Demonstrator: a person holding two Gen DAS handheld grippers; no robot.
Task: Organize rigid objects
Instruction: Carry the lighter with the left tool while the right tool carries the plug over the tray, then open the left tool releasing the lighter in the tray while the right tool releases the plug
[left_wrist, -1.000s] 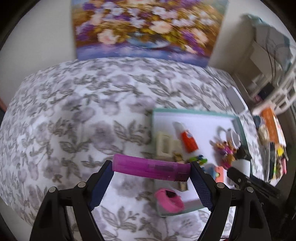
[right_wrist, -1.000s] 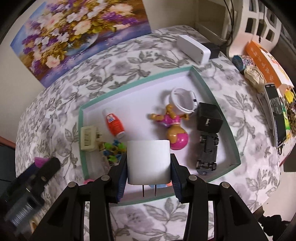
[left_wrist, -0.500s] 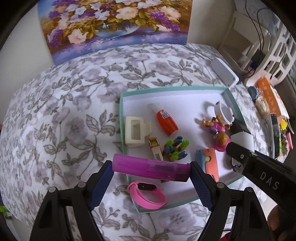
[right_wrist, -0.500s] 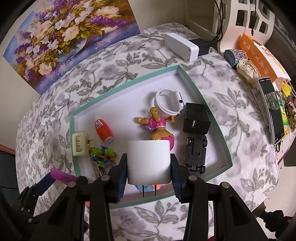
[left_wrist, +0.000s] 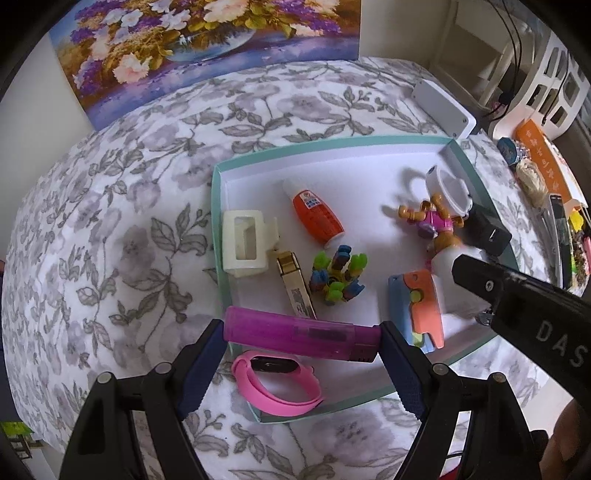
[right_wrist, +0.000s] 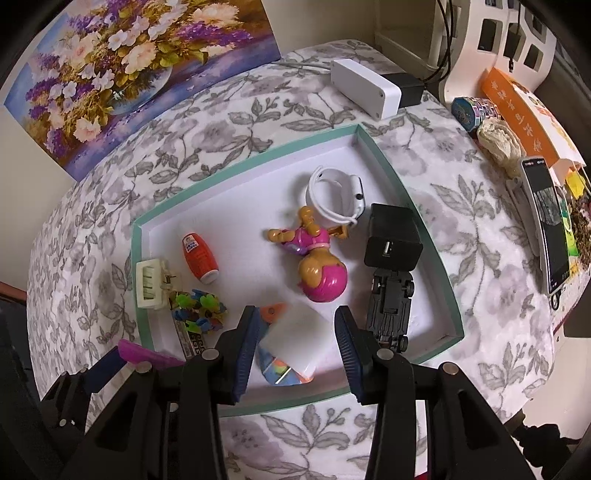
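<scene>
Trouble is looming: left gripper (left_wrist: 302, 338) is pinching the purple lighter (left_wrist: 301, 334) endwise above the tray's (left_wrist: 332, 142) edge, risking a slip; right gripper (right_wrist: 295, 347) is gaping over the white charger (right_wrist: 295, 341).

Tray's showing 2 wrist bands, pink silicone (left_wrist: 280, 387) & white (right_wrist: 338, 197), 2 chargers, white cube (right_wrist: 295, 339) & black block (right_wrist: 393, 236), 1 black toy car (right_wrist: 391, 308).

Teal-rimmed tray (right_wrist: 384, 162) on grey floral cloth (right_wrist: 258, 103); purple lighter (left_wrist: 301, 332).
</scene>
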